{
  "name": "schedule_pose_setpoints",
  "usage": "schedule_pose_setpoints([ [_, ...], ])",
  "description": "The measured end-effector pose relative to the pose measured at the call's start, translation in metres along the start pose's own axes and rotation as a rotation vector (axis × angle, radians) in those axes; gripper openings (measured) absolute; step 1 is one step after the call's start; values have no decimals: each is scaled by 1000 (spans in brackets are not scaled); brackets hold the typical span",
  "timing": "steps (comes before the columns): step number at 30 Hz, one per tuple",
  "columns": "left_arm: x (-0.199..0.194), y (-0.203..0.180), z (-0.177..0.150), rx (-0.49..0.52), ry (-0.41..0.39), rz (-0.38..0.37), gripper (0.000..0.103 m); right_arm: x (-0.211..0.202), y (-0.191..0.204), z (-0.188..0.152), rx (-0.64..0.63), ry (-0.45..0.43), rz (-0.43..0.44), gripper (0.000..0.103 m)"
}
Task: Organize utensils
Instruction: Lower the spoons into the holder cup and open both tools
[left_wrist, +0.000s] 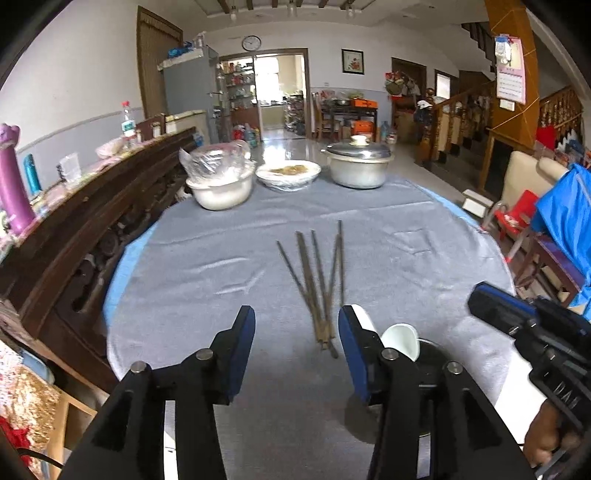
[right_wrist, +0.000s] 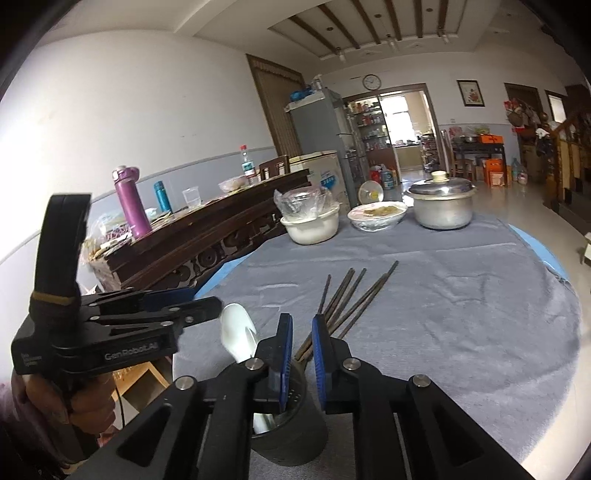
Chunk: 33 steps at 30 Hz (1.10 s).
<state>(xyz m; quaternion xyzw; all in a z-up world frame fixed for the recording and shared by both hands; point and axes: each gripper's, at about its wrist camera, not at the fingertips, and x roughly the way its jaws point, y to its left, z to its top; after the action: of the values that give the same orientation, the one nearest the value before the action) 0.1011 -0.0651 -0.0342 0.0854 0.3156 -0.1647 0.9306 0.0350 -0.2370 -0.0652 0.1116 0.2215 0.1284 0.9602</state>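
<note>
Several dark chopsticks (left_wrist: 320, 284) lie fanned on the grey tablecloth, also in the right wrist view (right_wrist: 351, 299). A dark cylindrical utensil holder (right_wrist: 291, 424) stands at the near edge with white spoons (right_wrist: 240, 336) in it; the spoons show beside my left gripper's right finger (left_wrist: 400, 339). My left gripper (left_wrist: 297, 325) is open and empty, its tips just short of the chopsticks' near ends. My right gripper (right_wrist: 302, 332) hovers over the holder with its jaws a small gap apart and nothing between them.
At the table's far side stand a white bowl with plastic wrap (left_wrist: 221, 188), a covered plate of food (left_wrist: 288, 173) and a lidded metal pot (left_wrist: 358, 162). A dark wooden bench (left_wrist: 92, 229) runs along the left. Chairs and a blue cover (left_wrist: 561, 214) sit right.
</note>
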Motion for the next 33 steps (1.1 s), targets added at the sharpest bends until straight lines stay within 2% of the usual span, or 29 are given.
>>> schedule_pose_setpoints([
  [4, -3, 5, -1, 5, -5, 53, 52, -2, -6, 1, 29, 6, -17, 15],
  [8, -3, 11, -1, 3, -1, 101, 54, -3, -10, 1, 53, 9, -32, 31],
  [15, -5, 20, 0, -3, -6, 153, 58, -9, -16, 3, 71, -3, -55, 31],
  [33, 21, 40, 0, -42, 45, 178, 59, 12, -35, 4, 127, 68, -113, 31],
])
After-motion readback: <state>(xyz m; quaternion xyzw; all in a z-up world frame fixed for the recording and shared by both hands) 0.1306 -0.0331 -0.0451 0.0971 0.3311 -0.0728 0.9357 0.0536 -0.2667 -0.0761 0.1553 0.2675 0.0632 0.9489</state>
